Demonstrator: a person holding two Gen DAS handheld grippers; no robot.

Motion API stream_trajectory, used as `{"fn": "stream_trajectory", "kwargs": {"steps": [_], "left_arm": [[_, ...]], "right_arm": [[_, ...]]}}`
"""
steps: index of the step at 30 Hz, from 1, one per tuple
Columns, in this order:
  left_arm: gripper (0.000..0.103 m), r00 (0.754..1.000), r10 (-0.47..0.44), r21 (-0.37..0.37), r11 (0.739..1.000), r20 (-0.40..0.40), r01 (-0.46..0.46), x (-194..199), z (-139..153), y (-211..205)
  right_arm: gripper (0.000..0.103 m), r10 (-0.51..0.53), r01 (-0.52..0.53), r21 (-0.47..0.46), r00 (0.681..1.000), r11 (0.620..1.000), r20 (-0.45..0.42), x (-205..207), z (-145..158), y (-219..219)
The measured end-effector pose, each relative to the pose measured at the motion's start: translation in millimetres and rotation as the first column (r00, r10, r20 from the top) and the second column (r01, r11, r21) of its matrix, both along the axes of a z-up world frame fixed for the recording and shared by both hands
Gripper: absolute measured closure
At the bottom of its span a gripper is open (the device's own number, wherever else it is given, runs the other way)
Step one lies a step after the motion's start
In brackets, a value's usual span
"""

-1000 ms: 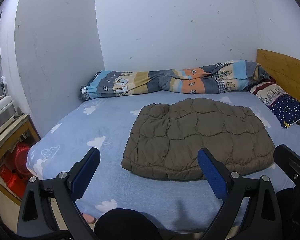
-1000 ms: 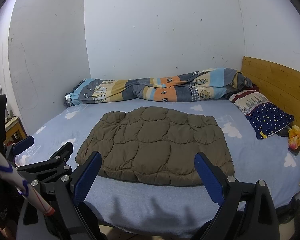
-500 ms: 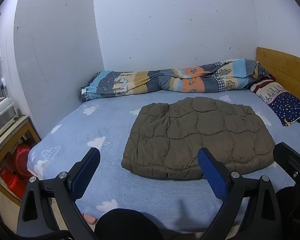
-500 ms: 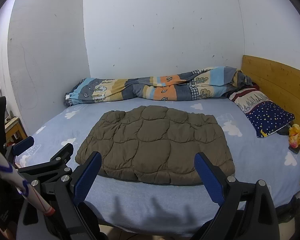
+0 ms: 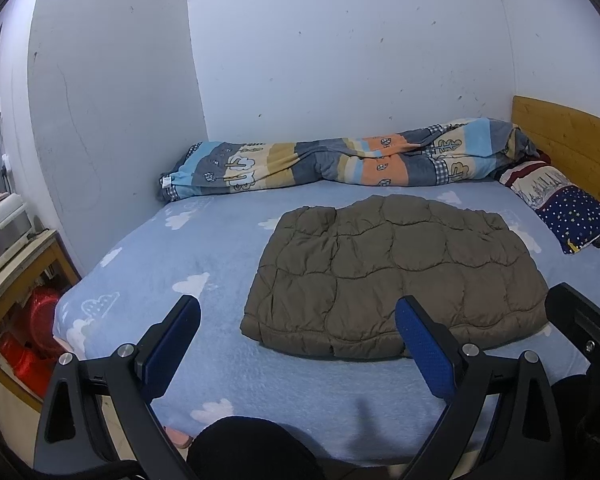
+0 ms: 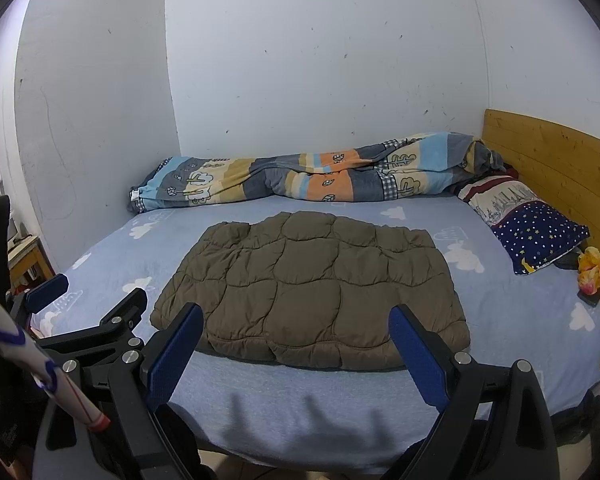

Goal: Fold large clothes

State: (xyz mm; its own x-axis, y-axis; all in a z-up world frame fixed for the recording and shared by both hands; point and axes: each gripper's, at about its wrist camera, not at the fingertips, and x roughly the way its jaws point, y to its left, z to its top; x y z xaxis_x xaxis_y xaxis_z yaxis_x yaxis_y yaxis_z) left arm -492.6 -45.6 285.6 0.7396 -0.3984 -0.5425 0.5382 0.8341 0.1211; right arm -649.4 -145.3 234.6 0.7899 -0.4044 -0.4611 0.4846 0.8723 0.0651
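Blue cloud-print bed sheet (image 6: 512, 312) fills most of the shot, with a folded brown puffer jacket (image 6: 312, 284) lying flat mid-bed, long axis running left to right. Left gripper (image 5: 296, 344) and right gripper (image 6: 296, 344) both hang at the near edge, jaws wide apart, holding nothing. Striped duvet (image 6: 300, 176) is bunched along the far wall.

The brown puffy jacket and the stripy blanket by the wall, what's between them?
Only bare blue sheet between the brown puffy jacket and stripy blanket, in both views.
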Motion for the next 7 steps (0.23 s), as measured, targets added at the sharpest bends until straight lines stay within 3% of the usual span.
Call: {"fn": "stream_trajectory", "kwargs": {"steps": [7], "left_arm": [[0.006, 1.000, 0.007, -0.025, 1.000, -0.004, -0.007, 3.2, 0.3, 4.7]], "right_arm": [[0.007, -0.006, 0.006, 0.009, 1.000, 1.000, 0.001, 1.8, 0.6, -1.7]]}}
